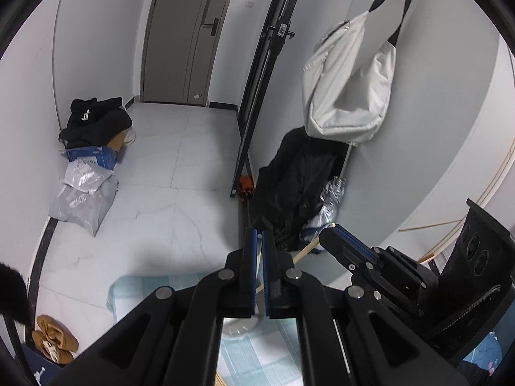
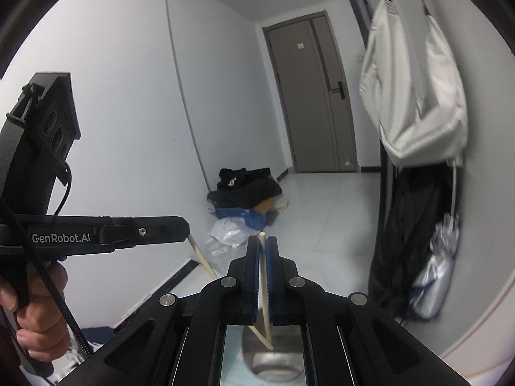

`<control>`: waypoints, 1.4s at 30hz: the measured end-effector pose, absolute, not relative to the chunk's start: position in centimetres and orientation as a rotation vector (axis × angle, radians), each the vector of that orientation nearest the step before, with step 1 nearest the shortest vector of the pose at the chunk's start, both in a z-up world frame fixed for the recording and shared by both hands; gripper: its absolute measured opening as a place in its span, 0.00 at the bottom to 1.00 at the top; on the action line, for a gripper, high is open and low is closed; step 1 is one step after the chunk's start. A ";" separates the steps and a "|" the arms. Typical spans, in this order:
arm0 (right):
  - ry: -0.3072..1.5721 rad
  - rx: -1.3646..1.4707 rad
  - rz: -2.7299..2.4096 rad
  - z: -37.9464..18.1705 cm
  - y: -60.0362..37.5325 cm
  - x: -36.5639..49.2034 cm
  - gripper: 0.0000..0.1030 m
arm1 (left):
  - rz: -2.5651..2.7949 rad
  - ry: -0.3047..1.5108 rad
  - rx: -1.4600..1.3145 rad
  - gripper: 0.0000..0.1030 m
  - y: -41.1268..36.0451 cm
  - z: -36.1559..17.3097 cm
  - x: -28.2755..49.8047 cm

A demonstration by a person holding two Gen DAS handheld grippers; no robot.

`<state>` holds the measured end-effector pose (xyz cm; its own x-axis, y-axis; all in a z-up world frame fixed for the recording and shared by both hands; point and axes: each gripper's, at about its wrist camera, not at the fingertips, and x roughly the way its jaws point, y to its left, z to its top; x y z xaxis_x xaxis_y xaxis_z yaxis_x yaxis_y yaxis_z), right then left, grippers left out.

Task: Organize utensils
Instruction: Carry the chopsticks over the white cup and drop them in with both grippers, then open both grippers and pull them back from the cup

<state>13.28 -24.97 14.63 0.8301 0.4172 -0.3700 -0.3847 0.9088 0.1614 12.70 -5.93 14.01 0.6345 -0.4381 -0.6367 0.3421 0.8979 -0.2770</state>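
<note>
Right gripper (image 2: 263,247) clamps a pale wooden chopstick (image 2: 264,276); left gripper (image 1: 259,241) clamps a second chopstick (image 2: 201,255), slanted.

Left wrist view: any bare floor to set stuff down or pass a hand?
Free: the pale tile floor between the grey mailer bags and the black rail, back to the door. Crowded: left wall with black clothes on boxes; right side under the white bag.
</note>
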 end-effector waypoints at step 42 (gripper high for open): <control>0.610 0.153 0.498 5.5 -26.4 16.2 0.42 | -0.144 0.738 -0.230 0.82 0.3 7.3 12.5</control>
<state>16.23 -26.35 5.51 0.7065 0.4903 -0.5103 -0.4019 0.8715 0.2810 12.50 0.25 7.29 0.7315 -0.2097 -0.6488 0.0487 0.9652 -0.2570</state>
